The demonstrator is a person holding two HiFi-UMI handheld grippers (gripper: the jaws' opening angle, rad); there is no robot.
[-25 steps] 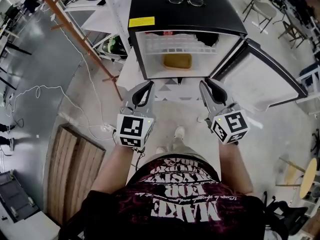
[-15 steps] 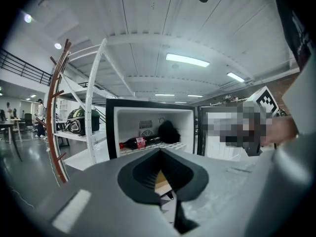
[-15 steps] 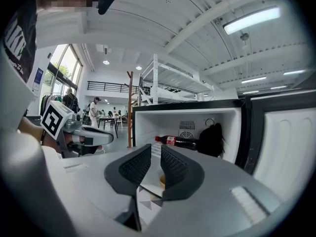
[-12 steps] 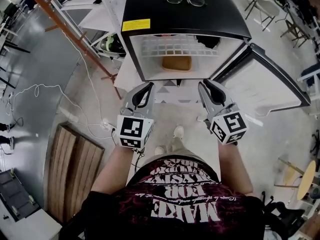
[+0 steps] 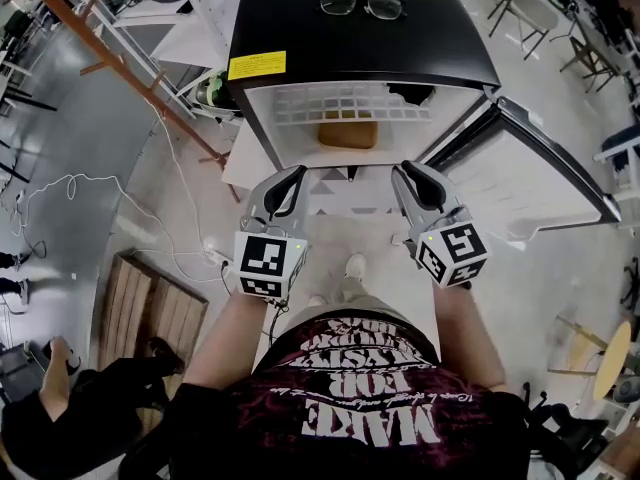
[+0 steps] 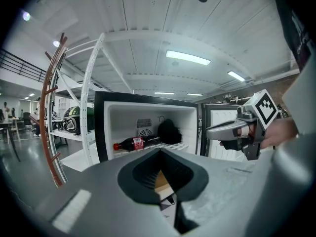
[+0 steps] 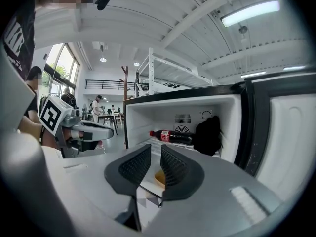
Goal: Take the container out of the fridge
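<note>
While the fridge (image 5: 300, 38) stands open, the container (image 5: 347, 134) is yet to be reached.

The tan container is seen inside the fridge, on the level beneath its wire shelf (image 5: 345, 103). The left gripper (image 5: 287, 178) and the right gripper (image 5: 412, 176) are held just in front of the fridge's opening, the jaws of each set only narrowly apart with nothing between them. Unless the jaws are widened first, the container could, it is judged, be shoved deeper into the fridge rather than gripped. The shelf could also be struck on entry, and the cola bottle (image 6: 134, 143) lying on it jolted loose.
</note>
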